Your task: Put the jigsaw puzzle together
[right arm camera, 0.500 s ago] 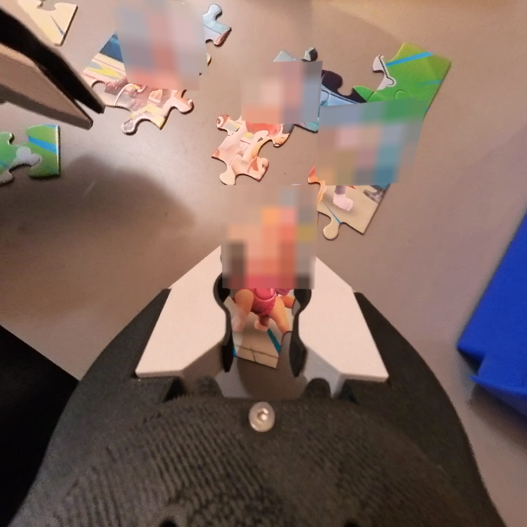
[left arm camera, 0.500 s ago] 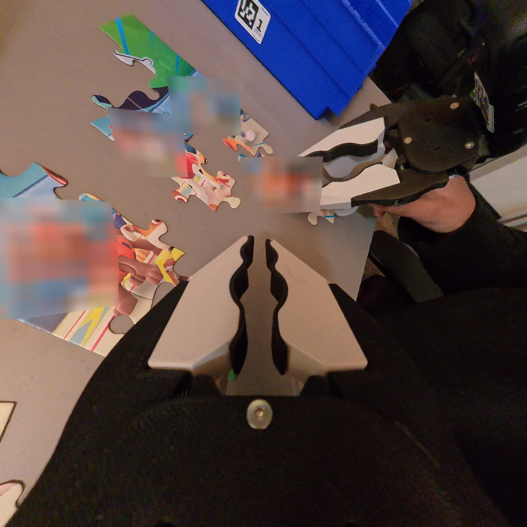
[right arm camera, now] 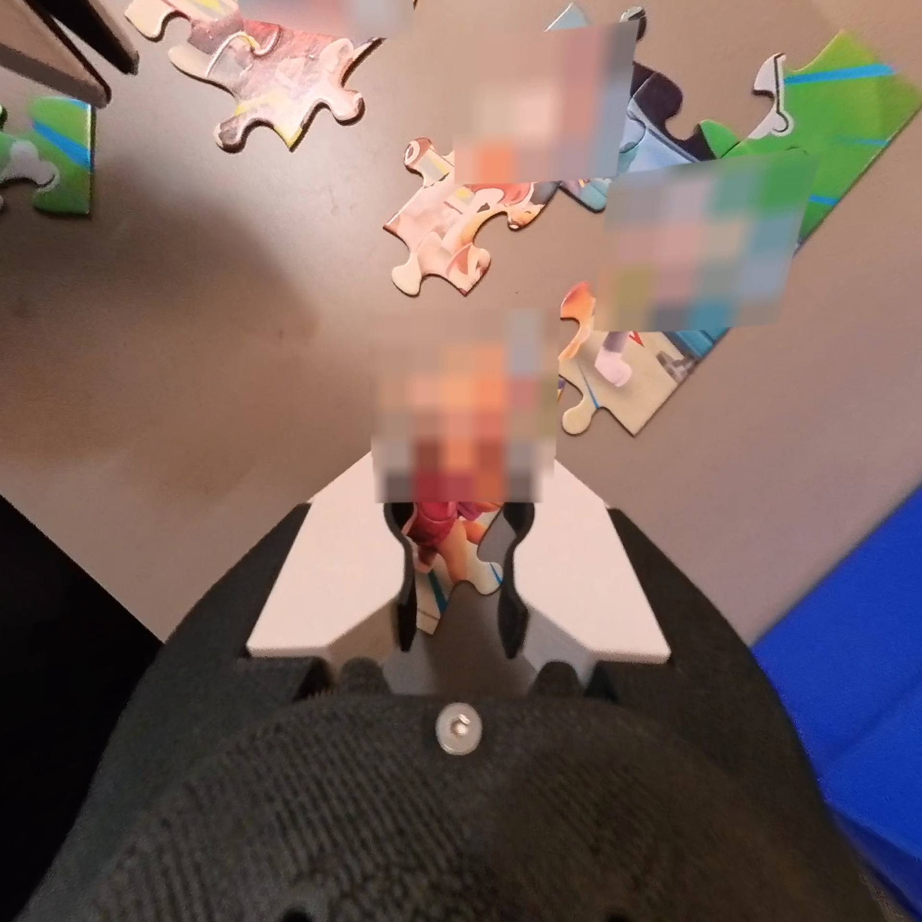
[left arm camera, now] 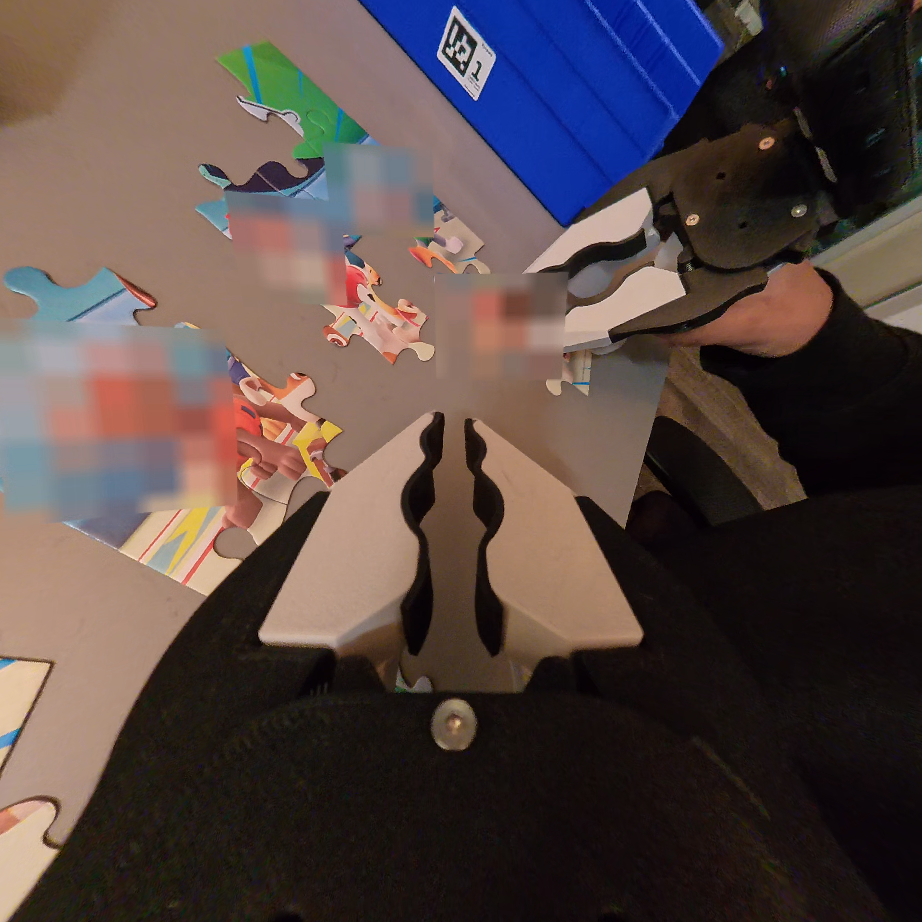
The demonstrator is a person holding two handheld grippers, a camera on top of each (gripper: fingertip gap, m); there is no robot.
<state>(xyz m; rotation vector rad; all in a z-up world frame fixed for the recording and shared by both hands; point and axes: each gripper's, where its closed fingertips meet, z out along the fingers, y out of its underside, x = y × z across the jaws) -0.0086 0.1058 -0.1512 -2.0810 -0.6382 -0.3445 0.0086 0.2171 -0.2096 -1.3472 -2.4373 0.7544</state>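
A cartoon-printed puzzle piece (right arm camera: 451,559), showing a figure in red and pink over a pale ground with a thin blue line, sits between the fingers of the right gripper (right arm camera: 459,504); much of it is under a mosaic patch, so its far end cannot be made out. Its left edge lies against the left black pad (right arm camera: 406,588), while grey table shows between its lower knob and the right pad; whether the jaws actually pinch it cannot be told, since the fingertips are covered. In the left wrist view the same piece (left arm camera: 574,379) pokes out under the right gripper's white fingers, near the table's corner, with a hand (left arm camera: 768,314) in a black sleeve behind it. The left gripper (left arm camera: 453,421) hovers over bare table with its jaws nearly together, a narrow slit between the wavy black pads and nothing in it. Other loose pieces and joined clusters (left arm camera: 384,324) lie scattered across the grey tabletop (left arm camera: 379,394), including a green corner section (left arm camera: 299,95). A blue plastic bin (left arm camera: 574,100) with a square marker sticker stands at the table's far edge, and speckled floor (left arm camera: 723,424) shows beyond the table.
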